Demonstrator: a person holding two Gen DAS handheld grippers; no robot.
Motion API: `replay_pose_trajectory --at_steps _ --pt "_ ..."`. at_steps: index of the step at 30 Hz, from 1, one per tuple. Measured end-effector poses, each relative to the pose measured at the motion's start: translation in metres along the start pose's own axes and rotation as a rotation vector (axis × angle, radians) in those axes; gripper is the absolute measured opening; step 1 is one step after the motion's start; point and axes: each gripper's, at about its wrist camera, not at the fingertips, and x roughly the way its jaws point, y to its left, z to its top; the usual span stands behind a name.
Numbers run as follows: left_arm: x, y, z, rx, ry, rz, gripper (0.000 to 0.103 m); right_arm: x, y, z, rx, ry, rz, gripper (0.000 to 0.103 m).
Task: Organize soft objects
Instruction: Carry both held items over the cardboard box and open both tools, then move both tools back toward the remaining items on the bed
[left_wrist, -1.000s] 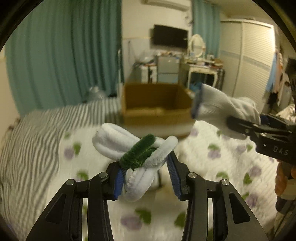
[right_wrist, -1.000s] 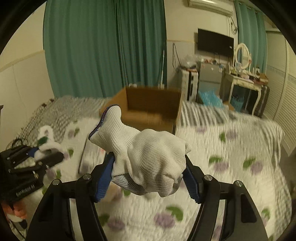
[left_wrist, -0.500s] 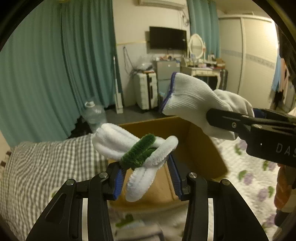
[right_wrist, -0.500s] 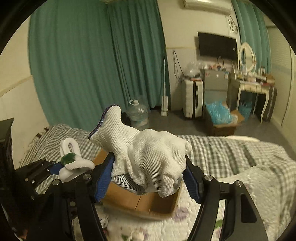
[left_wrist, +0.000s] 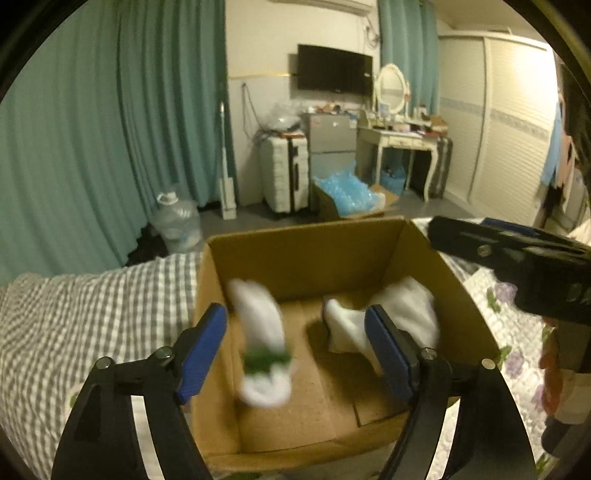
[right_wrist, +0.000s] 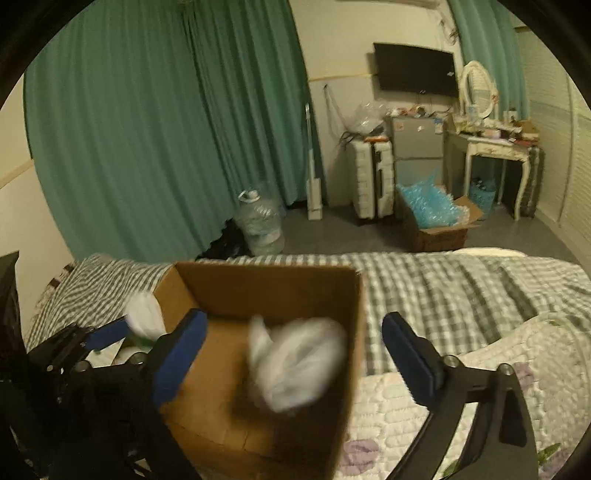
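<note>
An open cardboard box (left_wrist: 303, 254) stands on the bed and also shows in the right wrist view (right_wrist: 266, 284). My left gripper (left_wrist: 295, 349) is open above it. A white fuzzy bundle with a green band (left_wrist: 264, 343), blurred, is falling inside the box. My right gripper (right_wrist: 291, 354) is open over the box. The white glove (right_wrist: 299, 362), blurred, drops between its jaws; it also shows in the box's right part in the left wrist view (left_wrist: 399, 314). The right gripper's body (left_wrist: 517, 262) is at the box's right.
The bed has a grey checked sheet (right_wrist: 443, 288) and a white floral quilt (right_wrist: 480, 387). Beyond are teal curtains (left_wrist: 110, 147), a water jug (left_wrist: 177, 221), a suitcase (left_wrist: 284, 173), a box of blue plastic (right_wrist: 432, 218) and a dressing table (left_wrist: 402, 136).
Both grippers moved over the box and opened. The white and green bundle left the left gripper and the glove left the right gripper; both are falling into the box.
</note>
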Motion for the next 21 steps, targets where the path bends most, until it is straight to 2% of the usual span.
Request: replay_pose_trajectory --at_steps 5,9,11,13,17,21 --pt "-0.036 -0.004 0.013 0.024 -0.025 0.035 0.078 -0.046 0.004 0.013 -0.011 -0.06 -0.013 0.098" --pt "-0.093 -0.002 0.019 0.04 -0.075 0.064 0.079 -0.105 0.015 0.024 -0.053 -0.106 -0.034 0.099" --pt "-0.127 0.005 0.019 0.039 -0.104 0.062 0.082 -0.135 0.025 0.026 -0.088 -0.125 -0.062 0.1" --pt "-0.157 0.012 0.016 0.033 -0.141 0.066 0.092 -0.172 0.034 0.027 -0.129 -0.166 -0.095 0.102" --pt "-0.213 0.025 0.005 0.016 -0.2 0.095 0.092 -0.227 0.054 0.021 -0.165 -0.207 -0.122 0.103" --pt "-0.236 0.029 -0.019 0.017 -0.213 0.119 0.092 -0.253 0.071 -0.005 -0.198 -0.183 -0.147 0.103"
